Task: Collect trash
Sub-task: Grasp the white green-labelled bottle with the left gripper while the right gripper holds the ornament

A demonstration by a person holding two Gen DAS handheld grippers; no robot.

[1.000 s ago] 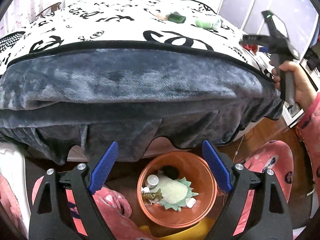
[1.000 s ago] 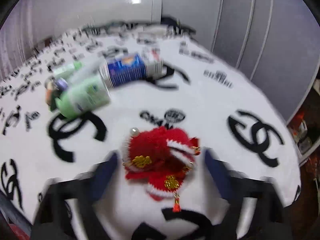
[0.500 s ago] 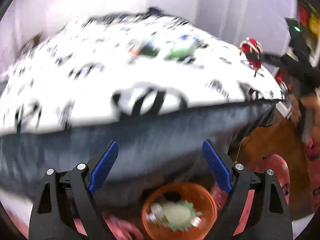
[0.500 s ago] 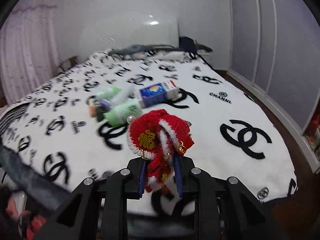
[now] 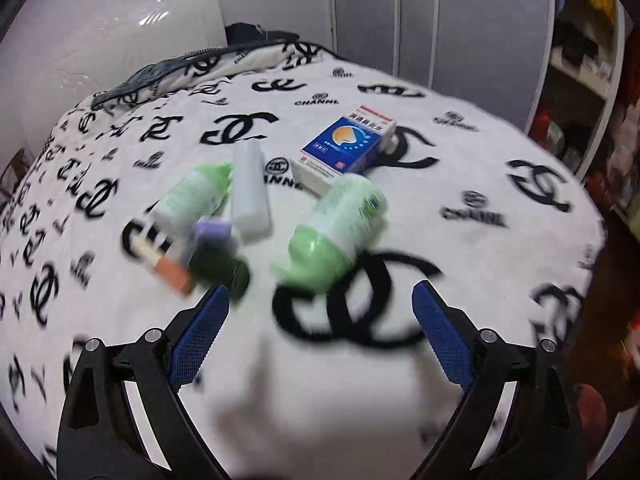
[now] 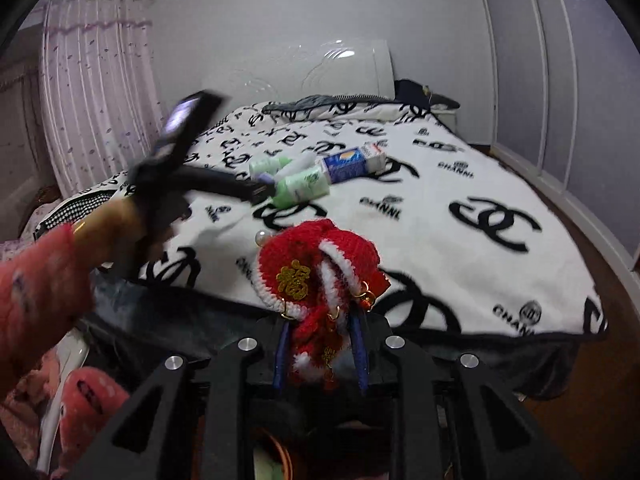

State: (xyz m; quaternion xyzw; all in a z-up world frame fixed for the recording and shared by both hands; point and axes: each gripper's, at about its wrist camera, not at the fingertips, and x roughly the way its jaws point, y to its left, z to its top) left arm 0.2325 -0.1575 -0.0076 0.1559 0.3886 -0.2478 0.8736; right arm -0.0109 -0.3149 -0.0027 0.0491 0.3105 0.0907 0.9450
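Note:
Several pieces of trash lie together on the bed: a large green bottle point(image 5: 344, 224), a blue medicine box point(image 5: 346, 144), a white tube point(image 5: 250, 190), a smaller green bottle point(image 5: 192, 196) and a dark green bottle point(image 5: 218, 268). My left gripper point(image 5: 320, 292) hovers just short of the large bottle. Its jaws are opening and nothing is between them. My right gripper point(image 6: 320, 344) is shut on a red knitted ornament point(image 6: 316, 268), held in the air over the near edge of the bed. The right wrist view also shows the left gripper point(image 6: 256, 194) reaching toward the green bottle point(image 6: 300, 186).
A white blanket with black logos point(image 5: 480, 184) covers the bed, with a dark grey border point(image 6: 192, 320) at the near edge. A white headboard point(image 5: 100, 48) stands behind, shelves point(image 5: 592, 60) at the right, a curtain point(image 6: 92, 100) at the left. A hand point(image 6: 108, 216) and pink sleeve point(image 6: 36, 280) cross the left side.
The left gripper swung up from over the orange basin beside the bed to above the trash on the blanket. The right gripper closed on the red ornament and lifted it back off the bed.

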